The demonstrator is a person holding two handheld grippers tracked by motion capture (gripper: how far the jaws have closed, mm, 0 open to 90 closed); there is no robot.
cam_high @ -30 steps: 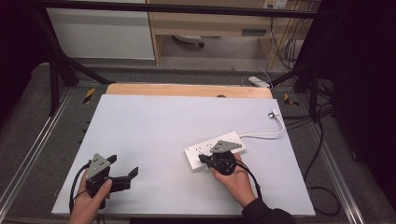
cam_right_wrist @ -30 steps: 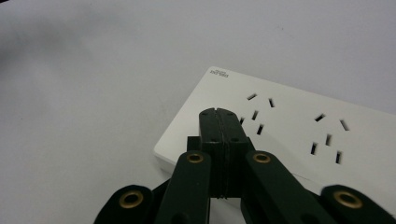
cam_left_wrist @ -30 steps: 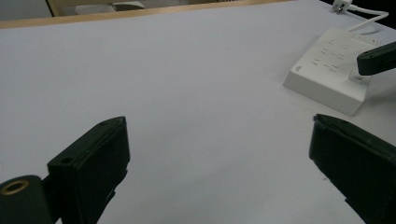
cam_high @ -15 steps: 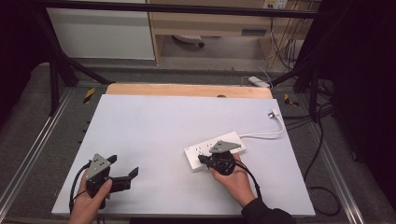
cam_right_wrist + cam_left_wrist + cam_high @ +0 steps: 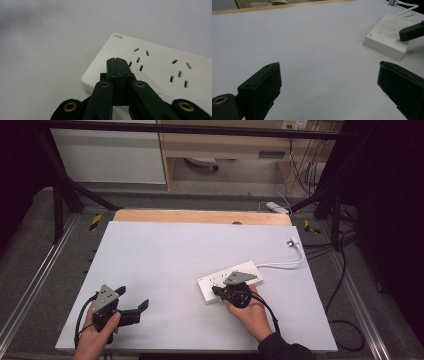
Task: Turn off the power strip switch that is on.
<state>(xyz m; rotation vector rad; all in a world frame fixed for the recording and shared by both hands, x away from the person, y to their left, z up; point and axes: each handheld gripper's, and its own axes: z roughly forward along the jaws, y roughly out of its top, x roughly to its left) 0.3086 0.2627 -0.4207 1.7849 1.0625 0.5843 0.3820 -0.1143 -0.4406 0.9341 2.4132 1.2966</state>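
A white power strip [image 5: 225, 280] lies on the white table [image 5: 165, 255], right of centre; its white cable [image 5: 285, 264] runs off to a plug [image 5: 292, 241] at the right. My right gripper [image 5: 216, 290] is shut with nothing between its jaws; its closed tips [image 5: 116, 60] press on or hover just over the near end of the power strip [image 5: 160, 67]. My left gripper [image 5: 134, 299] rests low at the front left, open and empty, its jaws wide apart, pointing toward the power strip [image 5: 388, 33]. The tip of the right gripper [image 5: 410, 31] shows over the strip's near end.
A wooden board edge [image 5: 200, 216] runs along the table's far side. Black frame bars [image 5: 60, 185] stand at the left and back. Cables [image 5: 345, 320] hang off the right side, and another white power strip [image 5: 277, 207] lies on the floor beyond.
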